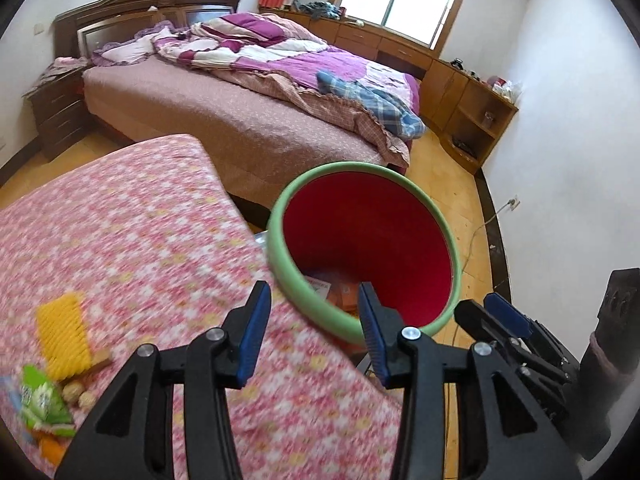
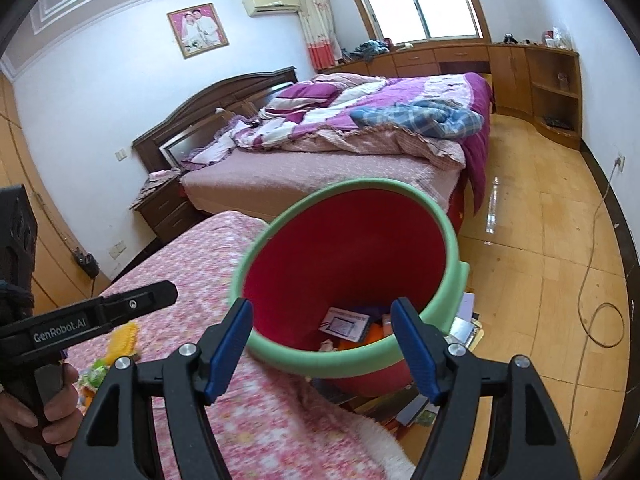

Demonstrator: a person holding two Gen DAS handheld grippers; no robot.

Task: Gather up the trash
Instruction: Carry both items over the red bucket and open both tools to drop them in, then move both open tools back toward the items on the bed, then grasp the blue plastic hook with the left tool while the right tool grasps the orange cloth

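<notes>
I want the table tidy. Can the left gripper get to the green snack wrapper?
Probably yes. The left gripper is open and holds nothing, and the green snack wrapper lies uncovered on the flowered table, down to its left. Nothing stands between them; the bin is off the other way.

We see the floral tabletop (image 1: 132, 248) smeared by blur, the green packet (image 1: 42, 402) at eight o'clock cut by the frame edge, and the red bin (image 2: 352, 256) rim hiding most of the papers (image 2: 346, 325) inside.
</notes>
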